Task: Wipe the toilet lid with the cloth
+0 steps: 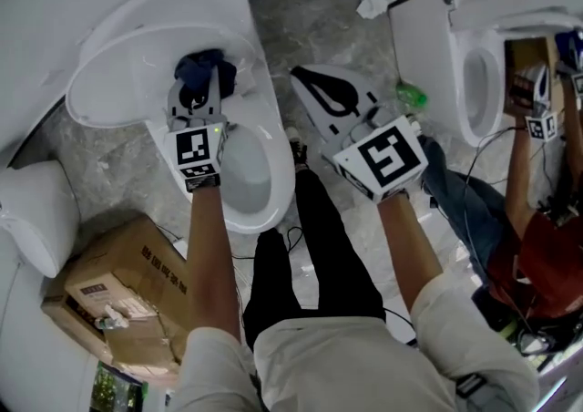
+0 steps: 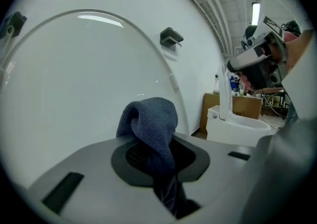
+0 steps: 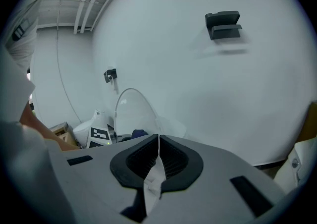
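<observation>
Left gripper view: pinching cloth (image 2: pixel 151 119) fast in left gripper (image 2: pixel 159 161), bunched close before raised lid (image 2: pixel 74 79); cannot tell contact. Probably the wiping step. Next: press cloth onto lid, sweep across, grip firm throughout. Holding right gripper (image 3: pixel 157 153) shut, well aside.

Toilet lid (image 1: pixel 127 82) (image 2: pixel 74 69): white, glossy, oval, raised open behind the bowl, upper left of the head view, its inner face showing. Cloth (image 1: pixel 202 66) (image 2: pixel 152 119): dark blue, knitted, bunched into a folded lump in front of the lid's lower inner face, its lower end pinched between the jaws of the left gripper (image 1: pixel 206 91).
</observation>
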`<control>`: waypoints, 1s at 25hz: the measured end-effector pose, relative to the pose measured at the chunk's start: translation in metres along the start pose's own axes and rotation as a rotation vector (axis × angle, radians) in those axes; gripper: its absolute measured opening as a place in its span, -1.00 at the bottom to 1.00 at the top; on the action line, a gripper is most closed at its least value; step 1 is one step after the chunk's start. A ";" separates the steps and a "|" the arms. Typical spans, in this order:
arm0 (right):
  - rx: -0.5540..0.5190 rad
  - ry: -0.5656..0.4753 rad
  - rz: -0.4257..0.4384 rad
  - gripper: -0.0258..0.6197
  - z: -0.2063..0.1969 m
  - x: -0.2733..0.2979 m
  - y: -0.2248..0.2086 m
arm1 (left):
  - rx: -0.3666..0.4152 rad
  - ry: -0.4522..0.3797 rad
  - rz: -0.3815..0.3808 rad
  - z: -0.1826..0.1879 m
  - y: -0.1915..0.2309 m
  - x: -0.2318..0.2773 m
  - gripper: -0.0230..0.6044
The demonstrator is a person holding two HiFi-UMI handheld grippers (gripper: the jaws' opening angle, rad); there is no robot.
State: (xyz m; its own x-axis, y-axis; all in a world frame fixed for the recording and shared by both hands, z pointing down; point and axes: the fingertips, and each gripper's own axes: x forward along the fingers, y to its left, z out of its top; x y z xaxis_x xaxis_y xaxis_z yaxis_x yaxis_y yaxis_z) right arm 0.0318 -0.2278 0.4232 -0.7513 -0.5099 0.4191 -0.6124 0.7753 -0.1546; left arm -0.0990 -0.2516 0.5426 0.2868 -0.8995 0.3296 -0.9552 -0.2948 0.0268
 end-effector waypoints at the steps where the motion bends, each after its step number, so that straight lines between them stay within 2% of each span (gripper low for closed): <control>1: 0.002 -0.001 -0.010 -0.83 -0.003 -0.003 -0.003 | 0.005 -0.010 -0.023 0.002 -0.008 0.004 -0.75; 6: 0.030 -0.015 -0.043 -0.83 -0.021 -0.018 -0.022 | 0.025 -0.019 -0.124 -0.006 -0.054 0.032 -0.75; 11: 0.041 0.001 -0.058 -0.83 -0.040 -0.024 -0.031 | -0.024 -0.022 -0.139 -0.020 -0.063 0.039 -0.75; 15: 0.059 0.009 -0.071 -0.83 -0.053 -0.026 -0.032 | -0.018 0.024 -0.156 -0.042 -0.064 0.040 -0.75; 18: 0.066 0.010 -0.077 -0.83 -0.058 -0.026 -0.033 | -0.028 0.072 -0.154 -0.062 -0.059 0.041 -0.75; 25: 0.071 0.020 -0.090 -0.83 -0.076 -0.024 -0.031 | -0.058 0.175 -0.077 -0.108 -0.030 0.032 -0.75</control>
State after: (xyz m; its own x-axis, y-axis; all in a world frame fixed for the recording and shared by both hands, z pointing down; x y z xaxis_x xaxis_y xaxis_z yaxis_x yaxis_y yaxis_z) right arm 0.0879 -0.2113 0.4863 -0.6880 -0.5680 0.4517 -0.6934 0.6981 -0.1784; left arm -0.0691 -0.2366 0.6537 0.3472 -0.8034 0.4838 -0.9349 -0.3373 0.1109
